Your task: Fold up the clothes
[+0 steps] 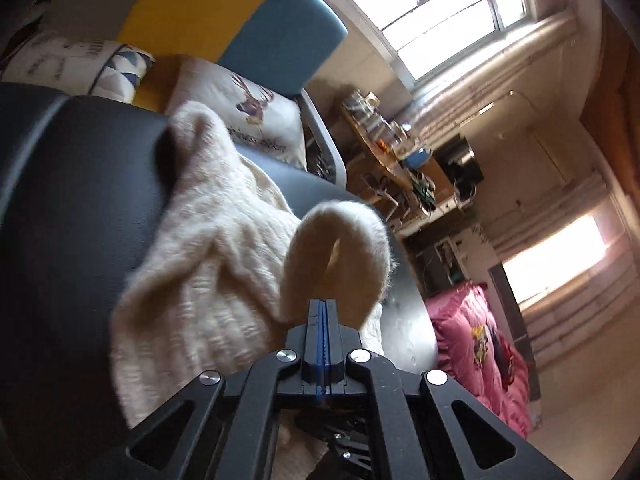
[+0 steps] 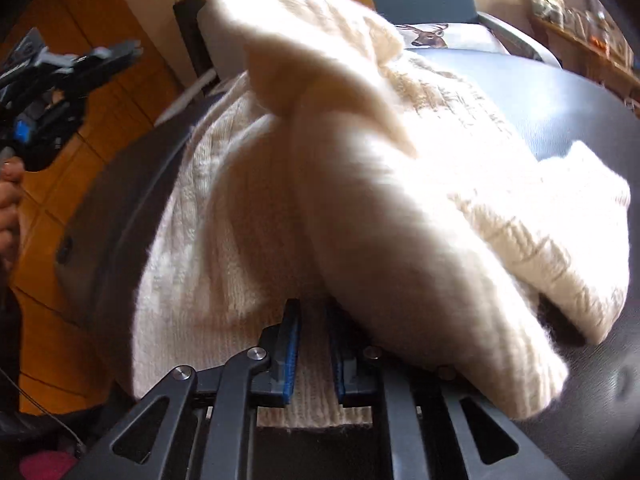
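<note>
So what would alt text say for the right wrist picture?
A cream knitted sweater lies bunched on a dark table, its ribbed edge pinched between the blue pads of the right tool. At far left, a hand holds the left tool, shut, over a wooden floor.

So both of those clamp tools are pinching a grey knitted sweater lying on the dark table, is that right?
Nearly right, but the colour is wrong: the sweater is cream white, not grey, as the right wrist view shows plainly. The right gripper pinches a strip of it, and the left gripper is shut at a fold, on the dark table.
</note>
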Motion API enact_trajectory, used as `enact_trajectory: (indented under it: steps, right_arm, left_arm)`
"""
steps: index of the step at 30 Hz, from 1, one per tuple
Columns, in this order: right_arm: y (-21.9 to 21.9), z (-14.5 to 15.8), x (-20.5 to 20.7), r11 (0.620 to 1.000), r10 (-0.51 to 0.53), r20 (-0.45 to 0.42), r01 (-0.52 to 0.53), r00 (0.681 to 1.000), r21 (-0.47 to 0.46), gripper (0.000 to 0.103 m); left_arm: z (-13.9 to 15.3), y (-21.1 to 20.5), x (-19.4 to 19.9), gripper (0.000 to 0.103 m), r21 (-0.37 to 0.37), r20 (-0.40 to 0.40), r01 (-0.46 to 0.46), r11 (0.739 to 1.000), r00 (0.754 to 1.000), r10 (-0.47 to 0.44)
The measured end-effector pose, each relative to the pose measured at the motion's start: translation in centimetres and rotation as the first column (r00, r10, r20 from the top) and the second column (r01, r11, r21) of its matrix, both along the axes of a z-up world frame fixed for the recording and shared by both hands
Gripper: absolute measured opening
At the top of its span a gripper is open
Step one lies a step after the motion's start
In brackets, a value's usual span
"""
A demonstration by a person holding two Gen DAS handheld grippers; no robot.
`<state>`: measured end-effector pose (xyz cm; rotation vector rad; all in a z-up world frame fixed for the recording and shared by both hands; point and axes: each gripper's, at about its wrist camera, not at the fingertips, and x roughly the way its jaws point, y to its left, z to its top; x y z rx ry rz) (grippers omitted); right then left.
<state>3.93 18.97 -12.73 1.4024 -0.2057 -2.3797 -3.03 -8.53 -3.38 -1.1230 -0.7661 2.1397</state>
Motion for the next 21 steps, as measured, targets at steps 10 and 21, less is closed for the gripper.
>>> enact_trajectory:
  steps: [10, 21]
  right_arm:
    - [-0.3, 1.0, 0.2, 0.999, 0.001, 0.027, -0.003, 1.000, 0.046, 0.014]
    - [1.2, 0.4, 2.4, 0.999, -0.024, 0.003, 0.024, 1.000, -0.040, 0.015]
  left_arm:
    - [-0.6, -2.7, 2.8, 0.000, -0.026, -0.018, 0.067, 0.997, 0.998, -0.068]
    - [-1.8, 16.3, -2.8, 0.044, -0.176, 0.247, 0.299, 0.938, 0.936, -0.251]
